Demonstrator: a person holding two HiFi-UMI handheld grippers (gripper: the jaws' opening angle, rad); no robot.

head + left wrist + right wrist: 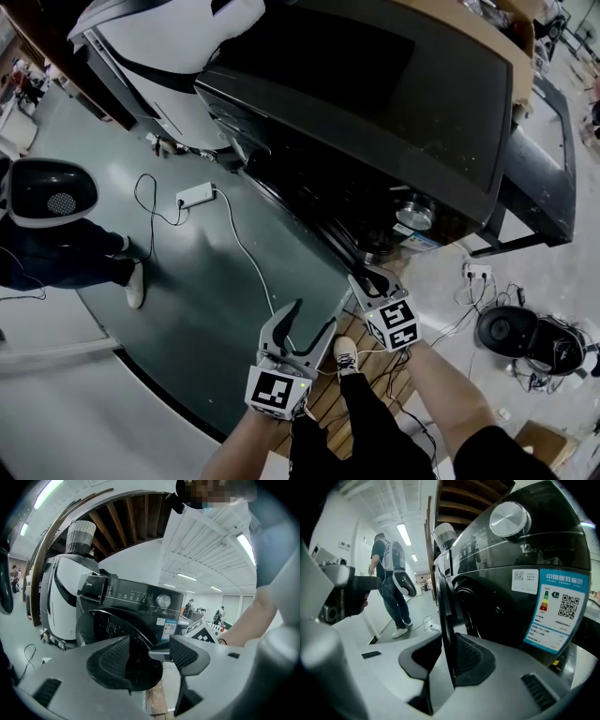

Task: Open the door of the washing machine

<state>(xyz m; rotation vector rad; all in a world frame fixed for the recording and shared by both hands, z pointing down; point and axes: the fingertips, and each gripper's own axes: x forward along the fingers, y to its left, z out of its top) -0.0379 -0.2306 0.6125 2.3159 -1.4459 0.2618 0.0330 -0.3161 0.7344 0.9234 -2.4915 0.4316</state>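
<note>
Right gripper (449,660) is clamped narrow on the door (446,606). We see its ribbed black pads on either side of the rim, touching it. The door is on the front of the black washing machine (394,103), ajar, with the dark drum opening showing behind it. In the right gripper view the door is edge-on, a thin dark strip running upright between the pads. Its outer face is turned toward the left gripper (150,659), whose view shows a round, glossy dark disc. The machine front is gloss black and curved, with a round chrome knob (509,520) and a blue-edged label (555,609) beside the door. The left gripper's jaws are wide apart, with nothing against its pads.
</note>
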